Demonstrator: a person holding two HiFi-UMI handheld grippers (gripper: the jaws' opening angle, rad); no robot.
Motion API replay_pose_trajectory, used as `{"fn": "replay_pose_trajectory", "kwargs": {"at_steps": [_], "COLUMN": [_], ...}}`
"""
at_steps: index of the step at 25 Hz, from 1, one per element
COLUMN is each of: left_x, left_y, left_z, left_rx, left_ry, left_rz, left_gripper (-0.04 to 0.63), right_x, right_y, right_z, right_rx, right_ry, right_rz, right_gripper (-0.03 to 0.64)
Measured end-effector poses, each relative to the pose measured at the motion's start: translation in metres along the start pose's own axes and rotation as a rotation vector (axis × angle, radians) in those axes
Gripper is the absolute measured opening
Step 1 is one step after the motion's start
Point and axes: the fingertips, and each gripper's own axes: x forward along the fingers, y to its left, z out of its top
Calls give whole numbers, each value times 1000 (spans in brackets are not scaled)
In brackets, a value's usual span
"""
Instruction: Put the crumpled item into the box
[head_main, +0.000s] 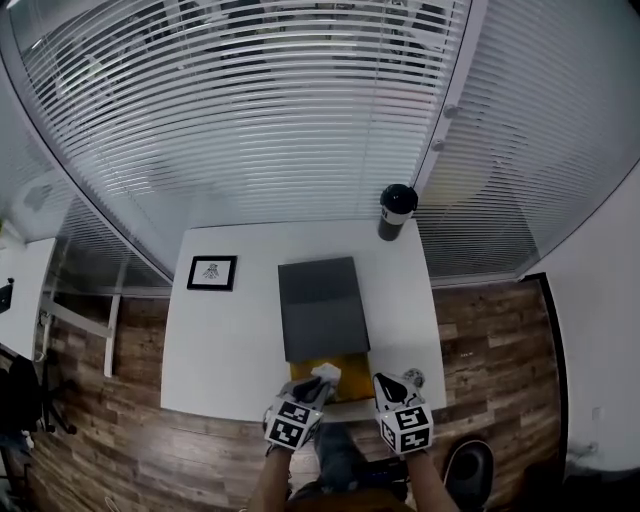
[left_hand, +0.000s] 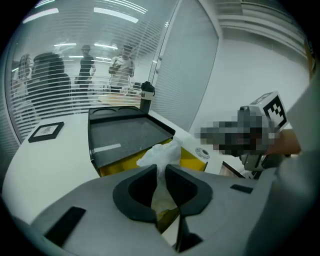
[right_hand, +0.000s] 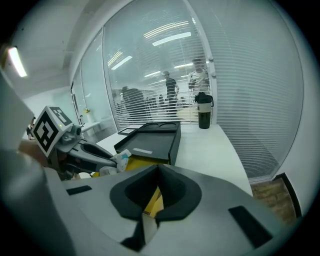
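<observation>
White wad (left_hand: 161, 154) pinched in left gripper (left_hand: 160, 175) at near end of yellow box (head_main: 350, 368); touching or above, unclear. Grey lid (head_main: 322, 307) hides box's far part. Right gripper (right_hand: 156, 174) closed, empty.

Crinkly crumpled item (left_hand: 160, 155), smooth matt table (head_main: 230, 340)

Office meeting room: I work at a white rectangular table (head_main: 230, 330) on wood-plank flooring (head_main: 490, 340), enclosed by glass partition walls hung with white horizontal blinds (head_main: 250, 120). Beyond the glass, people (left_hand: 86, 60) stand under long ceiling strip lights (right_hand: 172, 37). A black insulated travel mug (head_main: 396, 211) and a small black-framed picture (head_main: 212, 272) sit on the table.
</observation>
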Motion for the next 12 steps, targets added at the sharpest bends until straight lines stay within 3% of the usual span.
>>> {"fn": "replay_pose_trajectory", "kwargs": {"at_steps": [12], "left_x": [16], "left_y": [4], "left_z": [-11], "left_rx": [2], "left_ry": [103], "left_rz": [18], "left_gripper": [74], "right_x": [6], "right_y": [-12], "right_z": [1], "right_rx": [10], "right_ry": [14], "right_rz": [-8], "right_gripper": [12]}}
